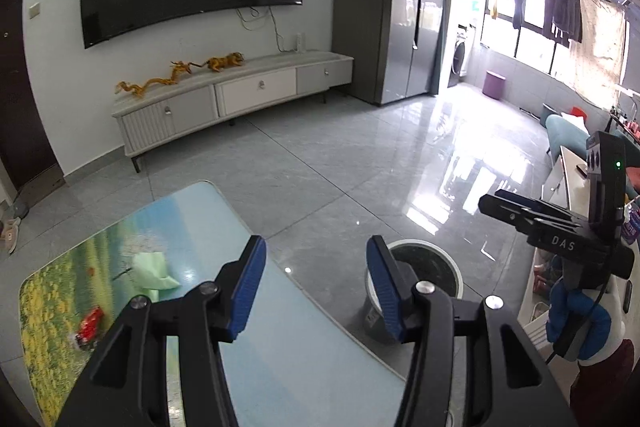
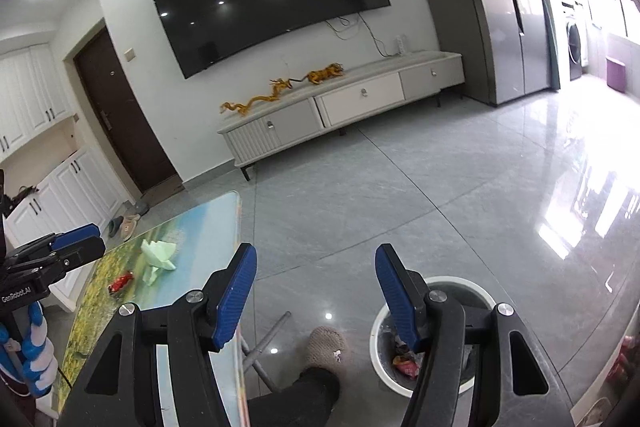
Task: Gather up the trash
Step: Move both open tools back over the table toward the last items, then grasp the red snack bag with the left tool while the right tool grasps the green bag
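Trash on counter (image 2: pixel 192 227): green tissue (image 2: pixel 158 255), red wrapper (image 2: pixel 120 282). Bin (image 2: pixel 378 331) on floor beside it. Left gripper (image 1: pixel 316 287) and right gripper (image 2: pixel 316 297) both parted, empty.

Right hand-held gripper (image 2: pixel 316 291) gapes empty above trash bin (image 2: pixel 434 379).

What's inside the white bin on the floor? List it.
The white bin holds a red wrapper and some crumpled scraps on a dark liner. The right gripper covers part of the inside.
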Tool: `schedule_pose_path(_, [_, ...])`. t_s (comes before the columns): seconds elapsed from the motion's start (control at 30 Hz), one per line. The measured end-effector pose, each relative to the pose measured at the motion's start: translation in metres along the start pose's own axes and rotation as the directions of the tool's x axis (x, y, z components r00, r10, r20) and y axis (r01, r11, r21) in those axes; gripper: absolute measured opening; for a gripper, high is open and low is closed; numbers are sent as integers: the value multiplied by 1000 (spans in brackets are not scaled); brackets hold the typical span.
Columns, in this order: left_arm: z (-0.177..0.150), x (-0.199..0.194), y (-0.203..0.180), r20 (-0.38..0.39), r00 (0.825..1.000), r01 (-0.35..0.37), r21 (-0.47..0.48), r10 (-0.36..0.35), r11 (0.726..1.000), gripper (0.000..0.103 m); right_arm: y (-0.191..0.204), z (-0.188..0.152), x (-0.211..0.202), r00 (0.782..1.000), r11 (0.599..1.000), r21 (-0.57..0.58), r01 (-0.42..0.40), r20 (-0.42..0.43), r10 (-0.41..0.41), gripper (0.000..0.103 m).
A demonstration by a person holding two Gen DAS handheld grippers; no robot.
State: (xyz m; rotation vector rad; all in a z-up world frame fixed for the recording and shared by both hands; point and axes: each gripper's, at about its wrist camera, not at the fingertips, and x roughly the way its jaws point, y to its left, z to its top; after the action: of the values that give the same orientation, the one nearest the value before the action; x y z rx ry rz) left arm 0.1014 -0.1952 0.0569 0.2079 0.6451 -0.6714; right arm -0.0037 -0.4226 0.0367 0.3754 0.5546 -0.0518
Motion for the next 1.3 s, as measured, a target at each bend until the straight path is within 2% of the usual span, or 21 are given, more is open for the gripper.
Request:
schedule_pose_path(0.13, [-11, -54, 41, 60, 995, -84, -29, 85, 996, 50, 49, 12, -16, 998, 995, -83, -52, 36, 56, 60])
schedule_pose_path(0.27, [-27, -104, 80, 110, 977, -172, -83, 181, 982, 51, 94, 20, -25, 992, 982, -156, -105, 53, 115, 60])
schedule_pose_path(0.5, [-62, -170, 148, 150, 935, -287, -219, 323, 933, 56, 162, 26, -30, 978, 948, -262, -182, 49, 201, 60])
schedule_pose_path(0.67, [-88, -191, 186, 136, 909, -345, -286, 394, 894, 59, 198, 30, -19, 969, 927, -299, -226, 31, 246, 60])
schedule_pose_path(0.77, [-100, -186, 206, 114, 906, -355, -316, 407, 880, 59, 215, 31, -3, 964, 917, -311, -251, 3, 265, 60])
schedule_pose_path(0.9, [-110, -163, 227, 70, 916, -353, -327, 395, 876, 59, 235, 26, 27, 963, 908, -324, -266, -48, 265, 60])
schedule_pose_path(1.03, [-118, -129, 247, 26, 928, -347, -309, 372, 886, 59, 249, 19, 68, 962, 909, -315, -272, -106, 251, 66])
schedule_pose_path(1.13, [-119, -95, 256, -7, 932, -349, -280, 361, 894, 65, 262, 11, 110, 956, 910, -304, -281, -166, 240, 67])
schedule_pose_path(1.3, [-130, -33, 272, -84, 939, -344, -240, 333, 908, 65, 274, -10, 184, 940, 918, -277, -283, -270, 209, 67])
